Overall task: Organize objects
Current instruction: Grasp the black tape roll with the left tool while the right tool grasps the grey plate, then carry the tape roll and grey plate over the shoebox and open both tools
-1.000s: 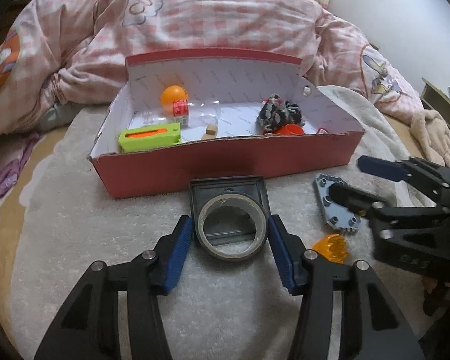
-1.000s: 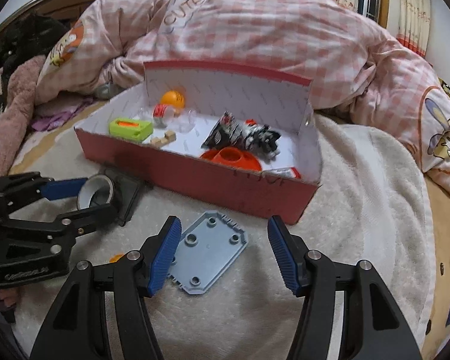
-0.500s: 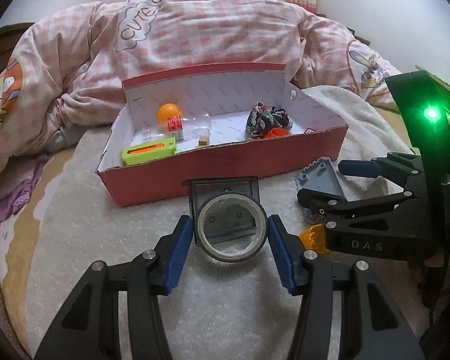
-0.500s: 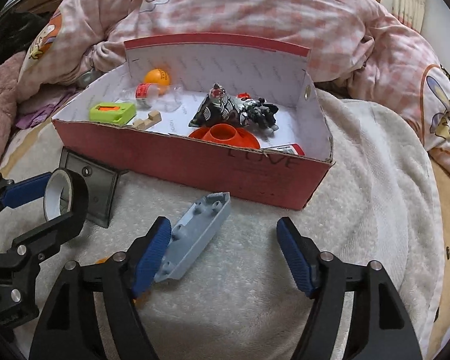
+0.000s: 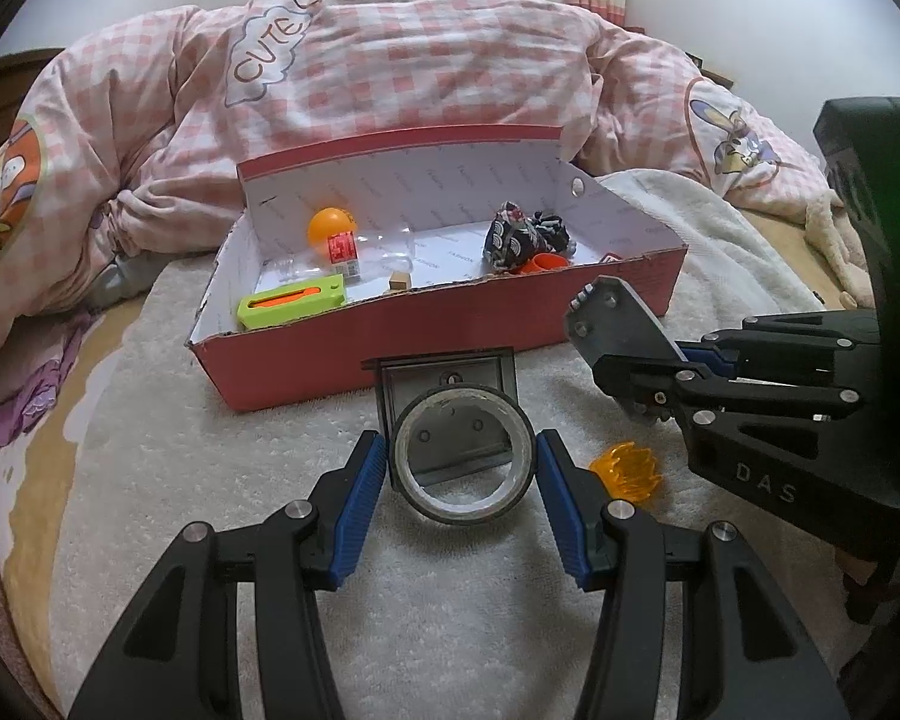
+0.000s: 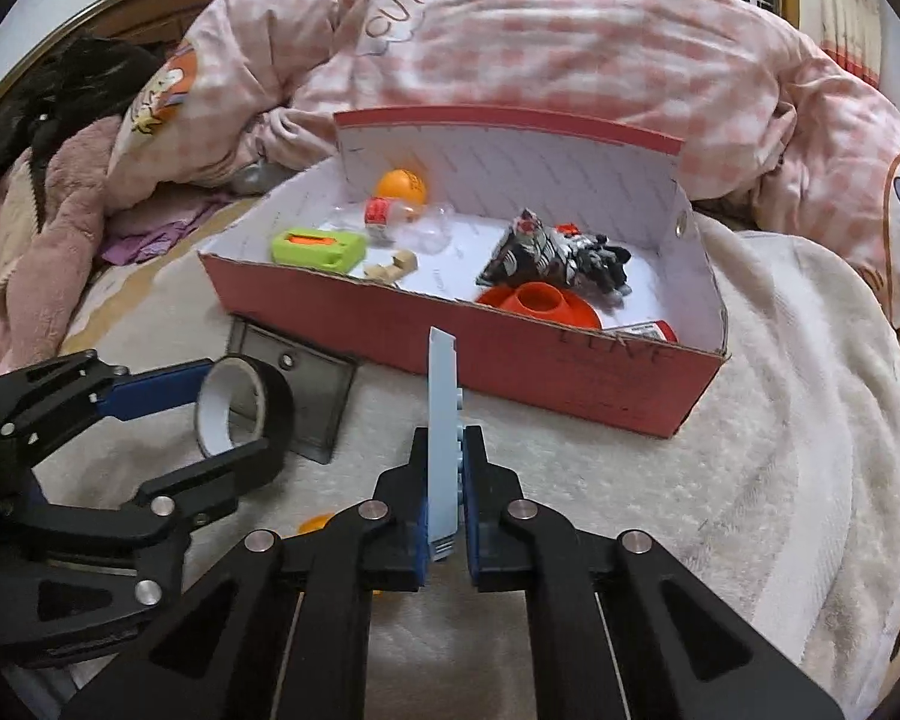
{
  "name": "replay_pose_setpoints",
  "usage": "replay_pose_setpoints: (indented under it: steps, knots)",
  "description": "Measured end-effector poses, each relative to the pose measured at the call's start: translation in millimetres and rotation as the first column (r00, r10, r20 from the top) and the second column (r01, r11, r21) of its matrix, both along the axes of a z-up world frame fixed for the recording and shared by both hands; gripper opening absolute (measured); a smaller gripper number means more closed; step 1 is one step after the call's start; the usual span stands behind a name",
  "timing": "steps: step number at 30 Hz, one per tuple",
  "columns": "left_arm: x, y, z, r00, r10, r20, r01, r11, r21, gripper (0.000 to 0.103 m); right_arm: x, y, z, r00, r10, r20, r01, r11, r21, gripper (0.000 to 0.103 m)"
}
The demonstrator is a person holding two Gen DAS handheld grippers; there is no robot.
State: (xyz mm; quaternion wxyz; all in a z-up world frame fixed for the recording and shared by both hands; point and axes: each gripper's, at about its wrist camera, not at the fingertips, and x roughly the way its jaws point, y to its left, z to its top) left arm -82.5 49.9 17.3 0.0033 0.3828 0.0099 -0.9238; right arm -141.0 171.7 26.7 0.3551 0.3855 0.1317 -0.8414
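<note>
An open red box (image 5: 426, 336) (image 6: 510, 354) stands on the white blanket and holds several small items. My left gripper (image 5: 462, 468) (image 6: 168, 420) grips a roll of tape (image 5: 463, 459) (image 6: 240, 408) between its blue pads, over a dark square plate (image 5: 447, 375) (image 6: 306, 378). My right gripper (image 6: 447, 480) (image 5: 684, 360) is shut on a grey-blue studded plate (image 6: 441, 420) (image 5: 618, 324), held on edge above the blanket, in front of the box's right part.
An orange translucent piece (image 5: 627, 471) lies on the blanket between the grippers. In the box are a green case (image 5: 294, 303), an orange ball (image 5: 330, 225), a patterned cloth (image 5: 525, 234) and an orange funnel (image 6: 537, 303). A pink checked quilt (image 5: 420, 60) is heaped behind.
My right gripper closed on the grey-blue plate and lifted it upright off the blanket. My left gripper's pads now touch the tape roll, which is tilted up.
</note>
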Motion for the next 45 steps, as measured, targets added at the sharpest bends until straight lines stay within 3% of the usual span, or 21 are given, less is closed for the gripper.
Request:
replay_pose_setpoints:
  steps: [10, 20, 26, 31, 35, 40, 45]
  knots:
    - [1, -2, 14, 0.999, 0.002, -0.040, -0.001, 1.000, 0.023, 0.049, 0, 11, 22, 0.999, -0.006, -0.044, 0.002, 0.997, -0.080, 0.009]
    - [-5, -7, 41, 0.990, 0.021, -0.138, -0.015, 0.999, 0.044, 0.048, -15, 22, 49, 0.989, -0.062, -0.135, 0.037, 0.983, -0.181, 0.010]
    - [-20, -19, 46, 0.985, 0.052, -0.165, -0.045, 0.998, 0.048, 0.048, -27, 20, 50, 0.985, -0.087, -0.152, 0.058, 0.980, -0.188, 0.010]
    - [-52, -33, 54, 0.965, 0.069, -0.253, -0.066, 0.998, 0.019, 0.048, -49, 6, 49, 0.977, -0.101, -0.188, 0.070, 0.984, -0.165, 0.010]
    - [-78, -50, 40, 0.970, 0.113, -0.213, -0.105, 0.993, 0.048, 0.048, -73, -2, 38, 0.980, -0.128, -0.154, 0.103, 0.981, -0.162, 0.010]
    - [-88, -50, 23, 0.980, 0.088, -0.180, -0.097, 0.995, -0.038, 0.049, -80, -10, 29, 0.981, -0.121, -0.152, 0.102, 0.987, -0.127, 0.010]
    - [-91, -51, 17, 0.985, 0.085, -0.152, -0.091, 0.995, -0.038, 0.049, -83, -7, 24, 0.983, -0.129, -0.132, 0.114, 0.987, -0.117, 0.010]
